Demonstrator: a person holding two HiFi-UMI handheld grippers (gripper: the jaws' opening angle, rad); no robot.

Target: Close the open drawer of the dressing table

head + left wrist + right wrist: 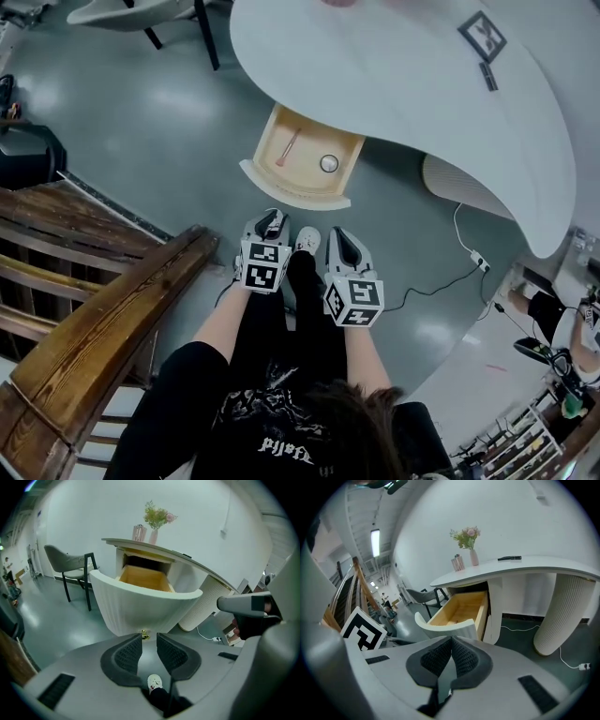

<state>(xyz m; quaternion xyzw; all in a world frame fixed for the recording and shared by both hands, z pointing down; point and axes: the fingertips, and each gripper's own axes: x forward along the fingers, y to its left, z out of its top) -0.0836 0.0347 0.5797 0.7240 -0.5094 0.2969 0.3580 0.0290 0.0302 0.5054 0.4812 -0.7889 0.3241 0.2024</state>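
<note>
The dressing table (403,84) has a white curved top, and its wooden drawer (305,150) stands pulled out below it. The drawer's ribbed white front (140,606) carries a small brass knob (144,634). Inside the drawer lie a pink stick (288,147) and a small round thing (328,163). My left gripper (149,641) is open, empty, and points at the knob just short of the front. My right gripper (451,641) is shut on nothing, a little back from the front's right end (445,629). In the head view both grippers (272,220) (342,242) hang side by side before the drawer.
A grey chair (70,566) stands left of the table. A wooden stair rail (103,319) runs at my left. The table's ribbed pedestal (459,183) is right of the drawer, with a cable and plug (473,258) on the floor. A vase of flowers (157,520) tops the table.
</note>
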